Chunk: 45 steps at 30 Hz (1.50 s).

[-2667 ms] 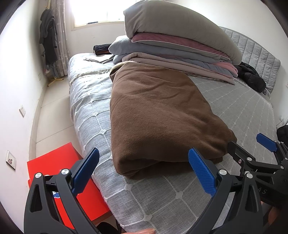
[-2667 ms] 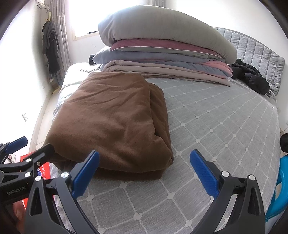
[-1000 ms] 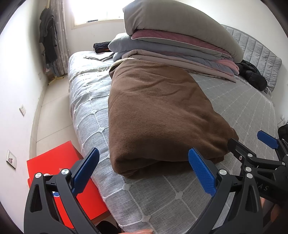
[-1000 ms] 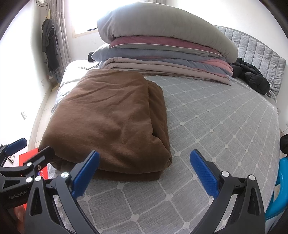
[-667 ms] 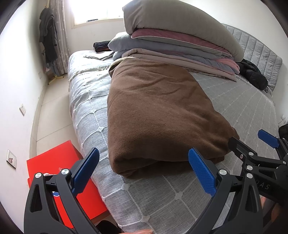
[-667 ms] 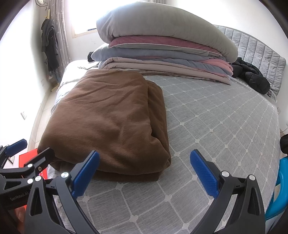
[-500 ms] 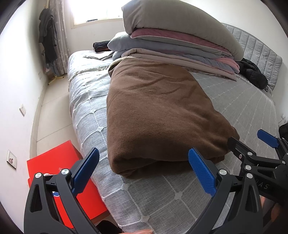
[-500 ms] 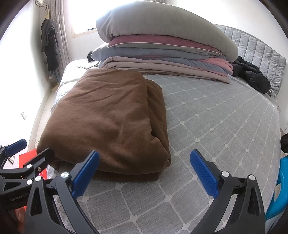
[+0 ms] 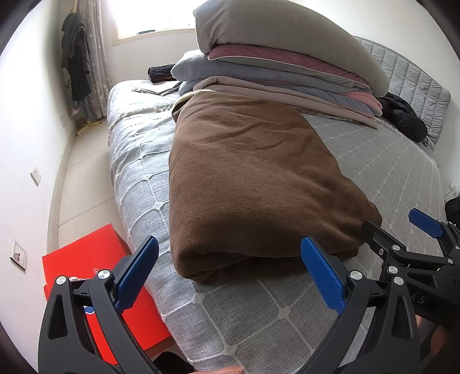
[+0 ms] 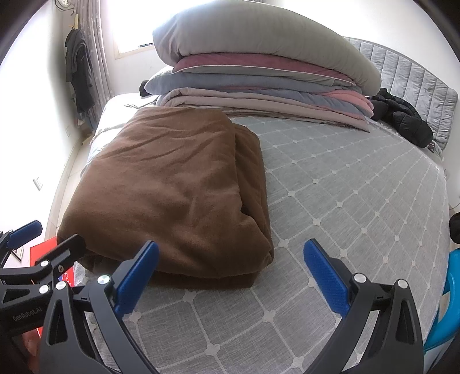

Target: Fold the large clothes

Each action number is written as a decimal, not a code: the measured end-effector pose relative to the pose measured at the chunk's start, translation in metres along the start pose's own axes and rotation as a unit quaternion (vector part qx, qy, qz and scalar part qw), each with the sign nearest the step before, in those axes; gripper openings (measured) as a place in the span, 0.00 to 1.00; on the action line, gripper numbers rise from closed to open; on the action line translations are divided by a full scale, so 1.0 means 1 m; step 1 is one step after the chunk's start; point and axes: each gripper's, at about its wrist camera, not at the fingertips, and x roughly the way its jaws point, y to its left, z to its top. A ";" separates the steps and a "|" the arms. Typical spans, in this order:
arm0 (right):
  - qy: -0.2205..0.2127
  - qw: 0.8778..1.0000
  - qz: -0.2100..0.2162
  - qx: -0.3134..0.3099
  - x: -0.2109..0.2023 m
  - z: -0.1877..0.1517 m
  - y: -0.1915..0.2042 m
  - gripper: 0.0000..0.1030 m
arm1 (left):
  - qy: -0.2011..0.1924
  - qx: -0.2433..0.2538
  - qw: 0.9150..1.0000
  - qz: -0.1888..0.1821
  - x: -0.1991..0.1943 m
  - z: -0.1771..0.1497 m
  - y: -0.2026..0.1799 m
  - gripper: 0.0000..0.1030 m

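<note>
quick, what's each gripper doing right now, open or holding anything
Left gripper: open, holding nothing, short of the brown blanket.
Right gripper: open, holding nothing, also short of the blanket.

Daylight floods in from the window [image 9: 149, 20] at 11 o'clock, blown out to white glare in both views. Soft shadow lies under the brown blanket [image 9: 253, 184] near edge. Strong fisheye bending, dark vignette corners; the centre is sharp.

A folded brown blanket [image 9: 250, 184] lies on the grey bed [image 9: 138, 184]; near it, the left gripper [image 9: 230, 273] is spread wide, empty
</note>
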 end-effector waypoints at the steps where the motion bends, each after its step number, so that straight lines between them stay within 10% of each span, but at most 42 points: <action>1: 0.000 1.000 -0.001 0.000 0.000 0.000 0.000 0.95 | 0.000 0.000 1.000 0.000 0.000 0.000 0.000 0.93; 45: 0.012 1.000 0.003 -0.001 0.005 -0.003 -0.006 0.95 | 0.002 0.000 1.000 -0.001 0.001 0.001 -0.001 0.93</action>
